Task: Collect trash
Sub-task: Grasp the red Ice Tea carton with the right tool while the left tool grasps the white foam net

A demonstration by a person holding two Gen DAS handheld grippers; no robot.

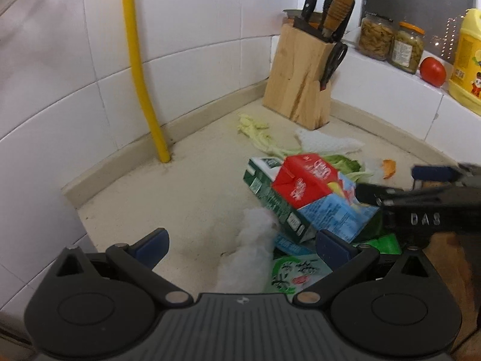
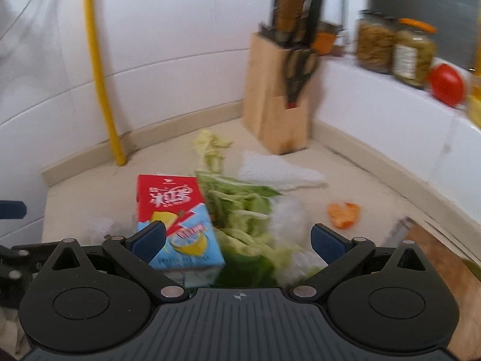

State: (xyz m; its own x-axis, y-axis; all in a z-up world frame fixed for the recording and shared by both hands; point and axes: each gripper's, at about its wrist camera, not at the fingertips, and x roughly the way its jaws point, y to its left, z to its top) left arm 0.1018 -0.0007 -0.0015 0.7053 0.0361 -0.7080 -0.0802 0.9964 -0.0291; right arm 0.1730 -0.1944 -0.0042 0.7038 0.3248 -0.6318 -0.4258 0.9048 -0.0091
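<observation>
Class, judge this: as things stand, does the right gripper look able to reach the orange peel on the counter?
Probably yes. The right gripper is open, and the orange peel lies apart on bare counter, just right of the green leaves, with nothing covering it.

A home kitchen, seen at a countertop corner [image 1: 186,192] backed by white wall tiles [image 1: 192,30]. A wooden knife block [image 1: 300,84] with knives and scissors stands in the corner. On the tiled ledge beside it sit two glass jars of preserved food [image 1: 390,40], a tomato [image 1: 432,71] and a yellow bottle [image 1: 467,60]. A yellow pipe [image 1: 138,69] runs down the wall. Vegetable scraps [image 2: 240,207], drink cartons [image 1: 312,189] and crumpled paper towel [image 1: 327,143] litter the counter
</observation>
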